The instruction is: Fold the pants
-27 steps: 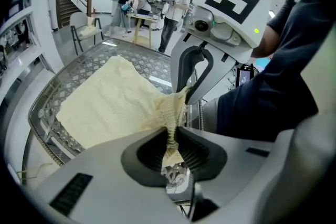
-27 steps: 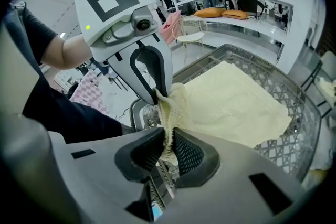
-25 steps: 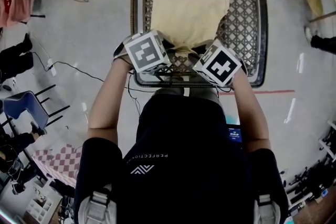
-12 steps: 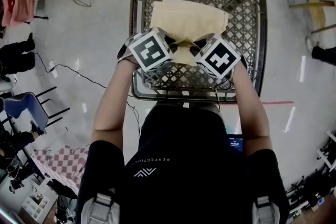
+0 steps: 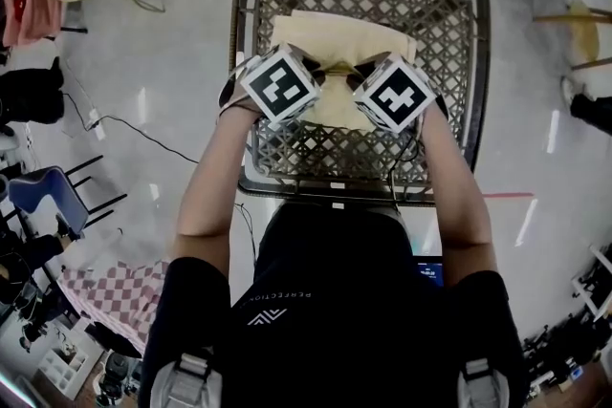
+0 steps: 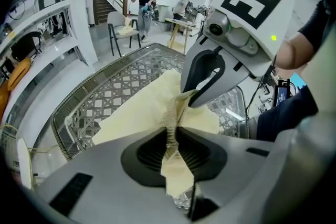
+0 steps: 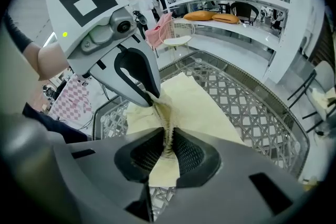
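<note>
Head view looks down; close gripper views share the pants (image 6: 142, 110).

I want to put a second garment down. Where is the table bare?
Bare table: the strip between pants and near rim, and the strip along the right rim. Crowded: the middle, where left gripper and right gripper pinch the pants.

Bare lattice tabletop (image 5: 449, 43) beside pants (image 5: 335, 35) (rimmed edge)
</note>
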